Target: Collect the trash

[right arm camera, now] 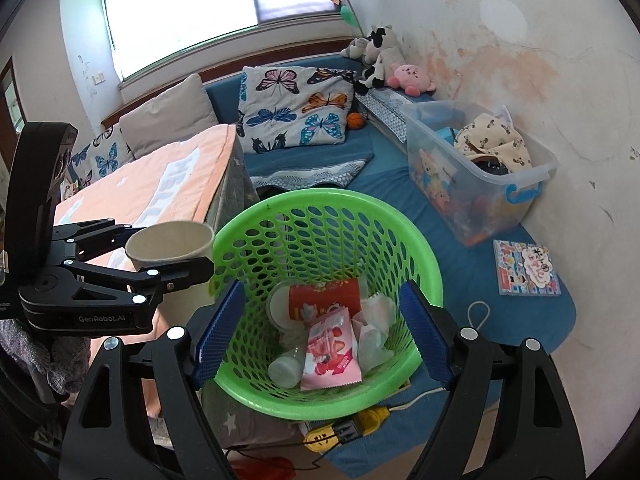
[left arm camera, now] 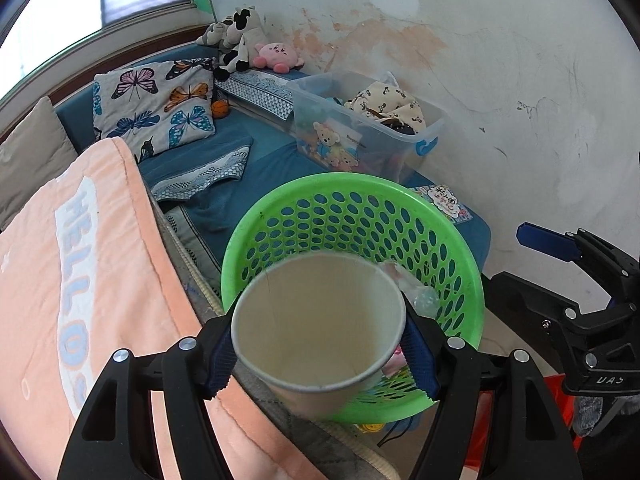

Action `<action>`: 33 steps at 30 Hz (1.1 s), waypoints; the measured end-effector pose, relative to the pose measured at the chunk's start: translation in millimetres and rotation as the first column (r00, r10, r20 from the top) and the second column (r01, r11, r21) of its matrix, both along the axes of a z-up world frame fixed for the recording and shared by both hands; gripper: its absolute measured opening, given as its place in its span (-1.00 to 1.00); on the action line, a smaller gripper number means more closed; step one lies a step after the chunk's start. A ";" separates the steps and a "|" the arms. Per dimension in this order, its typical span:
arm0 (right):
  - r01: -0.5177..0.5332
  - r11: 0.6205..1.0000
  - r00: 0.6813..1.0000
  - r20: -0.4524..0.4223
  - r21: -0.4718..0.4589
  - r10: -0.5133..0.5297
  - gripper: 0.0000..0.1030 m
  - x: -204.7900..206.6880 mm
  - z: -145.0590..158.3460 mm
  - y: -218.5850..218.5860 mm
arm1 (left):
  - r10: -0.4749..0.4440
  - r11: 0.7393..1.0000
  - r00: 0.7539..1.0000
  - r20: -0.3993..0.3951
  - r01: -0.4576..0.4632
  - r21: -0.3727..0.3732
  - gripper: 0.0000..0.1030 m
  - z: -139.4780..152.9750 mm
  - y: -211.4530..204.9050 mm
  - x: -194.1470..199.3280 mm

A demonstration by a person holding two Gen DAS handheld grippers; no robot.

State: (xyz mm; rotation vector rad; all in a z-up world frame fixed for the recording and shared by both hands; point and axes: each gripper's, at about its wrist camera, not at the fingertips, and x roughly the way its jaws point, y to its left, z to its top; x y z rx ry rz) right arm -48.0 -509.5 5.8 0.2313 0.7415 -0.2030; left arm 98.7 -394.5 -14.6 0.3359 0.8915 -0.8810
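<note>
Left gripper (left arm camera: pixel 320 354) clamps the paper cup (left arm camera: pixel 318 326) beside the green basket (right arm camera: pixel 280 208) rim, not over it. Right gripper (right arm camera: pixel 322 330) stands open, empty. Releasing now risks the cup dropping outside.

"GenRobot.AI" is printed on the left claw (right arm camera: pixel 176 258); "HELLO" runs across the peach blanket (left arm camera: pixel 76 264).

We look down close on the basket (left arm camera: pixel 460 264) from both wrists; our right view (right arm camera: pixel 320 216) sits higher, sharing the bed corner.
</note>
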 end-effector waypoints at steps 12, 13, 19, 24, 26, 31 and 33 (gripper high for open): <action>0.002 1.000 1.000 0.003 0.014 -0.002 0.54 -4.9 -2.4 2.7 | -0.007 1.000 1.000 -0.005 0.007 0.004 0.61 -1.5 0.4 -4.5; 0.001 1.000 1.000 0.005 0.014 -0.001 0.54 -5.4 -2.3 3.6 | -0.006 1.000 1.000 -0.002 0.006 0.003 0.62 -0.9 1.6 -5.1; -0.009 1.000 1.000 0.010 0.014 0.009 0.57 -6.8 -1.1 12.5 | 0.010 1.000 0.999 0.041 -0.010 -0.002 0.68 6.5 15.3 -11.2; -0.024 1.000 1.000 0.020 0.017 0.024 0.58 -7.8 2.0 24.2 | 0.042 0.999 0.996 0.078 -0.041 -0.022 0.79 17.4 38.5 -13.7; -0.034 0.999 0.999 0.025 0.016 0.033 0.60 -7.4 3.6 30.5 | 0.060 0.998 0.993 0.100 -0.058 -0.023 0.79 21.0 48.4 -14.4; -0.056 0.998 0.998 0.042 0.006 0.056 0.64 -6.5 7.7 50.1 | 0.111 0.994 0.984 0.137 -0.109 -0.026 0.83 27.6 77.8 -16.3; -0.068 0.998 0.997 0.047 0.008 0.068 0.65 -6.1 8.8 57.6 | 0.132 0.991 0.981 0.141 -0.130 -0.030 0.83 29.4 91.5 -16.3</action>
